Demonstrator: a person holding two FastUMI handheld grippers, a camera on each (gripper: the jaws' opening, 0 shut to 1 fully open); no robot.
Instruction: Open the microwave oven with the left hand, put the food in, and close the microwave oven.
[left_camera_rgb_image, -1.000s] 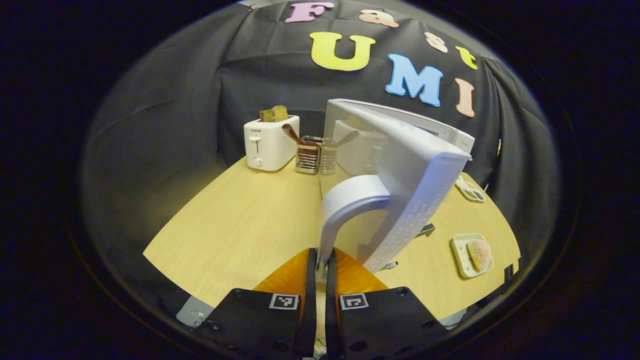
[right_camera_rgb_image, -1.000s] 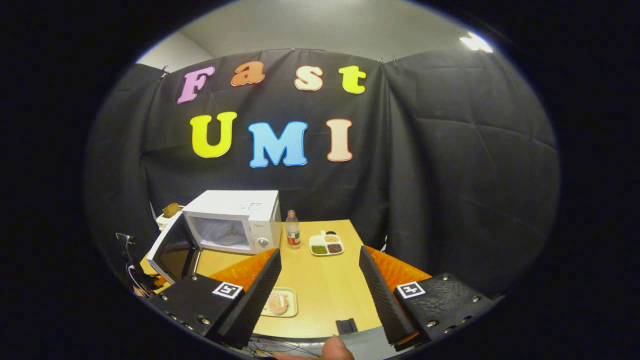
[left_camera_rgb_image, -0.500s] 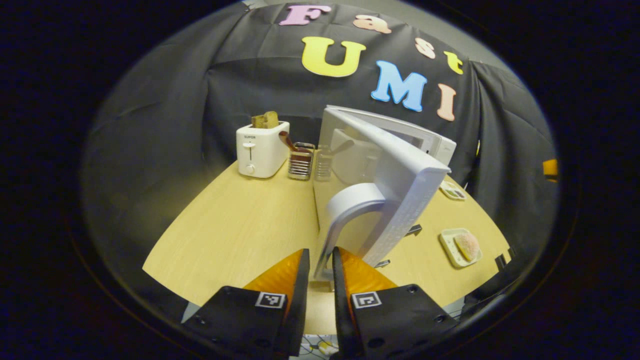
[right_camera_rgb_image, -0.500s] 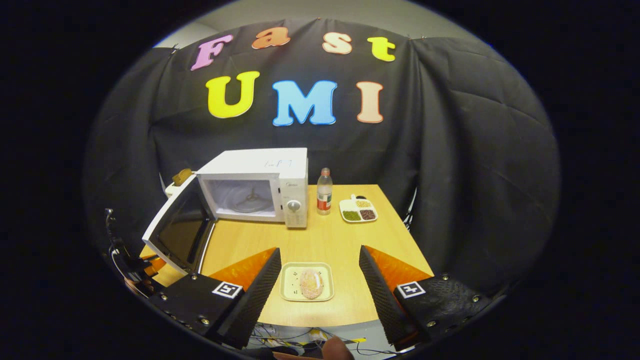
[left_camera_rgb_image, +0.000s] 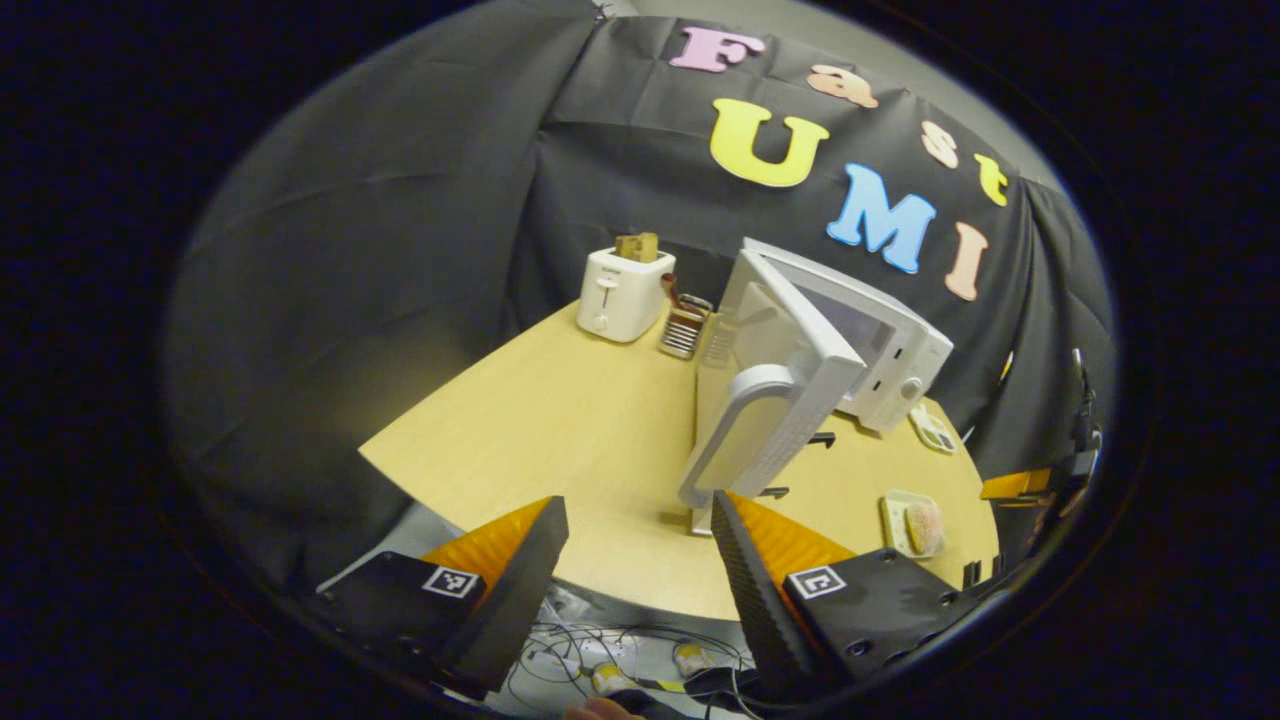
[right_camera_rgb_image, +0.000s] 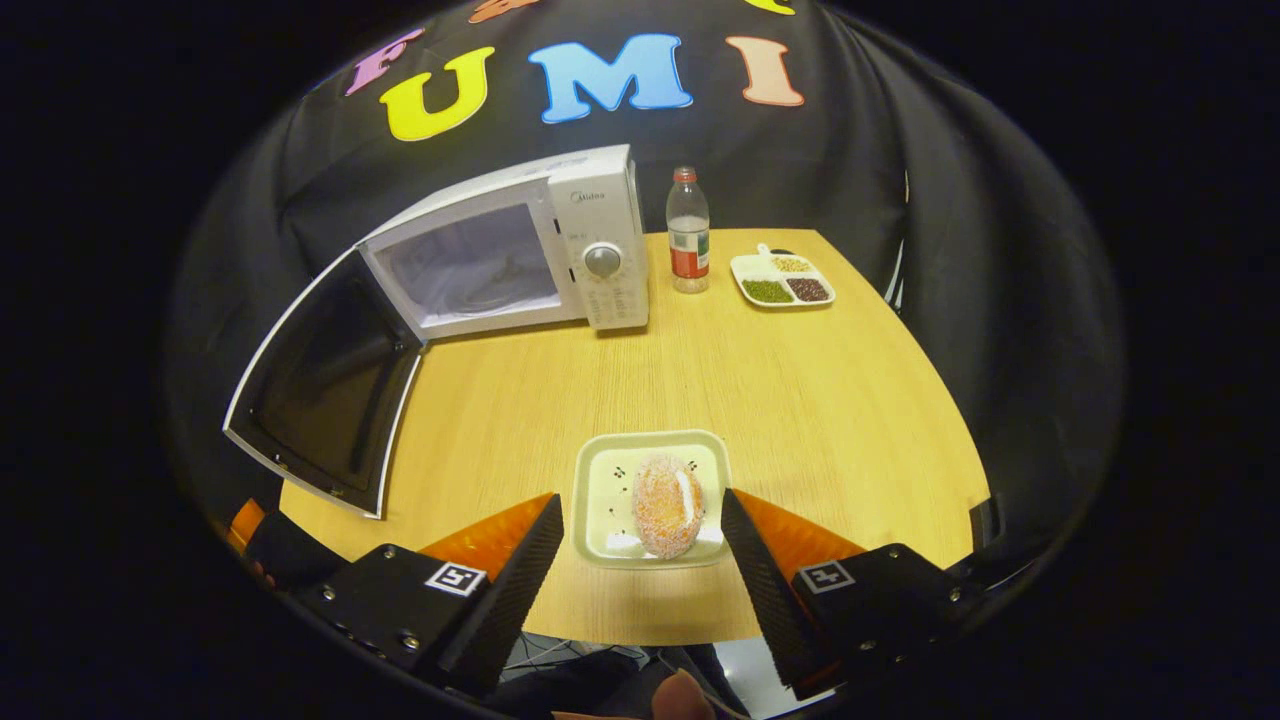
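The white microwave stands at the back of the table with its door swung wide to the left, and its cavity holds no food. A sugared bun lies on a pale square plate near the front edge. My right gripper is open, its fingers flanking the plate's near half without touching the bun. In the left gripper view the door handle is just ahead and right of my left gripper, which is open and holds nothing.
A bottle and a compartment tray stand right of the microwave. A toaster and utensil rack sit at the back left. The wooden table has bare room between microwave and plate. A thumb shows below.
My left gripper let go of the door handle, opened, and drew back from it. My right gripper came down and forward until its open fingers flank the plate.
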